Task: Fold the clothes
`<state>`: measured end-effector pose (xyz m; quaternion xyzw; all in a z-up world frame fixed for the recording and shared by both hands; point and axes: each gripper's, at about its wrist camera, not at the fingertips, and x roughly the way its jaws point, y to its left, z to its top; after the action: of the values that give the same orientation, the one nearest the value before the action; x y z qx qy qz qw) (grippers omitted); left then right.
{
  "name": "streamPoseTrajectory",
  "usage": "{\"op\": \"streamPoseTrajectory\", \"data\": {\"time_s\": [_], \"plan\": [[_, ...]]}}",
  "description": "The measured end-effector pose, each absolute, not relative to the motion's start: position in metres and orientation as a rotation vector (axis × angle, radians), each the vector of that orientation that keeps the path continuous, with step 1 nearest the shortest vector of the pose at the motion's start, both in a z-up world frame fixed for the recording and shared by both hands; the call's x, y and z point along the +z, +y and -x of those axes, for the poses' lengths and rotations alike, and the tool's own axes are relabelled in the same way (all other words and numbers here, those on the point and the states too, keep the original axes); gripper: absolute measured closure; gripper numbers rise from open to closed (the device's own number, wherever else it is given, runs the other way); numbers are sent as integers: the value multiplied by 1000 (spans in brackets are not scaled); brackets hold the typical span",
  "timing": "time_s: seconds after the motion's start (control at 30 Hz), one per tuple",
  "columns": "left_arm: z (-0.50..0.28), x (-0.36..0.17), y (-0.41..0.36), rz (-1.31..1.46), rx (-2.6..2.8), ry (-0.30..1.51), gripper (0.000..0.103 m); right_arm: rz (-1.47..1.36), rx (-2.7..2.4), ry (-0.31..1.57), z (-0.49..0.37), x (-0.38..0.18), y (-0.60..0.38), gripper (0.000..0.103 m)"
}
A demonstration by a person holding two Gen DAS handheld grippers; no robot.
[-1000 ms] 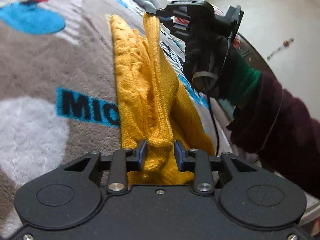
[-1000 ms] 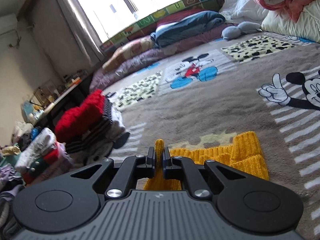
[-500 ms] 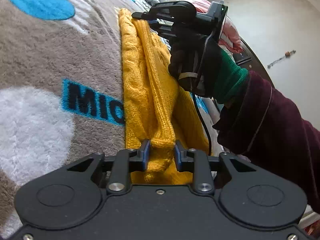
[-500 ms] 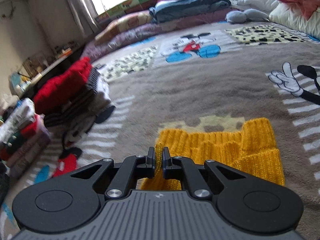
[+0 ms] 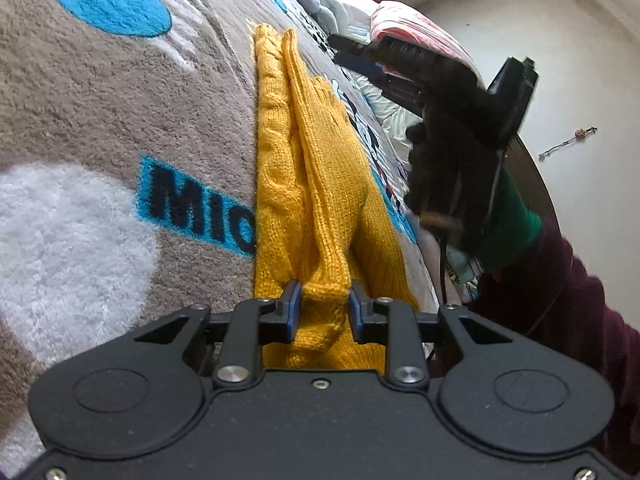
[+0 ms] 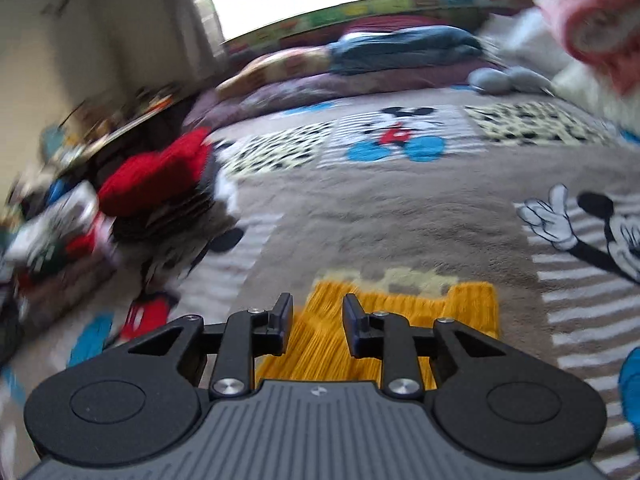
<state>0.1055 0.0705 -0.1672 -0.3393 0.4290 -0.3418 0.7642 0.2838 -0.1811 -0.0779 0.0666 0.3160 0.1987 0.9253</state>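
Right gripper (image 6: pixel 316 322) has let go of the mustard-yellow cable-knit sweater (image 5: pixel 308 184): a second ago its jaws were pinched on a fold of the knit, they have just been opening, and now they stand apart with nothing between them, the sweater lying on the blanket below and ahead of the tips. From the left wrist view that gripper (image 5: pixel 352 50) has pulled off the sweater's far end and hangs above and to the right of it, clear of the fabric, held by a hand in a dark glove (image 5: pixel 452 168) with a green cuff and a maroon sleeve (image 5: pixel 580 320). Left gripper (image 5: pixel 322 304) has not changed: its blue-padded fingers (image 5: pixel 294 304) pinch a bunched ridge at the near edge of the sweater, pads pressed on the knit. Sweater is folded lengthwise into a narrow strip, flat on the grey-brown plush cartoon-mouse blanket (image 5: pixel 100 120), running from the left gripper away toward the pillows; the top fold forms a raised crease along its middle. In the right wrist view the sweater (image 6: pixel 400 320) shows as a yellow block just ahead of the open fingers, heavily motion-blurred. Stack of folded clothes with a red knit on top (image 6: pixel 160 176) sits on the blanket to the left, well apart from the sweater. Pink-and-white bedding (image 6: pixel 592 20) at the far right.
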Motion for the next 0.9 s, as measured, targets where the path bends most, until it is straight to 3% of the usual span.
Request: {"op": "streamPoseTrajectory", "data": {"time_s": [0.33,0.5,0.77,0.83,0.87,0.9], "plan": [[-104,-168,72,727,-735,931,77,287,436,712,-269,-117,-110,74],[-109,-165,65,715,-739,932,77,91,402,643,-266,-92,-137,71],[-109,-166,64,715,-744,934,77,-236,304,797,-303,-118,-185,70],[-108,-166,67,720,-745,935,77,-258,328,807,-301,-123,-186,75],[-107,-165,70,724,-745,936,77,-272,342,805,-301,-124,-187,88],[-107,-164,71,733,-745,936,78,-290,351,799,-299,-124,-188,90]]}}
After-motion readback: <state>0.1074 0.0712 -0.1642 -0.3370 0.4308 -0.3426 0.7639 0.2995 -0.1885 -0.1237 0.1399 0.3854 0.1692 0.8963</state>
